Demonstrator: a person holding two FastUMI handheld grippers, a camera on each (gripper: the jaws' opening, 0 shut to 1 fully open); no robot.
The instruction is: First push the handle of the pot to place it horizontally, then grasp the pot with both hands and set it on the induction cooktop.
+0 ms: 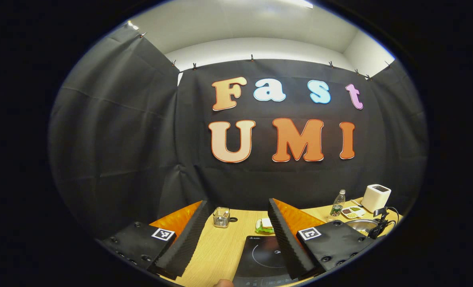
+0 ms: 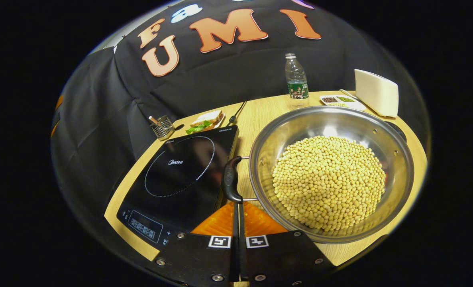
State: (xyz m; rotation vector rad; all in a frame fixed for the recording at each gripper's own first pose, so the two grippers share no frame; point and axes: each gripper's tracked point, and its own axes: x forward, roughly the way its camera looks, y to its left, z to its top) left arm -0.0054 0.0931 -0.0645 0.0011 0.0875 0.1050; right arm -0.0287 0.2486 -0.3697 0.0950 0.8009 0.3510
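Observation:
A steel pot (image 2: 300,127) heaped with yellow soybeans (image 2: 328,179) stands on the wooden table, right of the black induction cooktop (image 2: 180,171). Its black side handle (image 2: 231,179) faces the cooktop and lies across the right gripper view. My right gripper (image 2: 236,204) is shut with nothing between its fingers; its tips sit at the near end of that handle, touching or almost touching it. My left gripper (image 1: 236,239) hangs open and wide above the cooktop (image 1: 260,255). In the left gripper view the pot (image 1: 360,226) lies off to the right, apart from those fingers.
At the back of the table stand a water bottle (image 2: 296,81), a small dish of beans (image 2: 342,101) and a white appliance (image 2: 376,92). A sandwich (image 2: 205,120) and a wire basket (image 2: 163,126) lie behind the cooktop. A cable (image 2: 238,111) runs past the cooktop's far corner.

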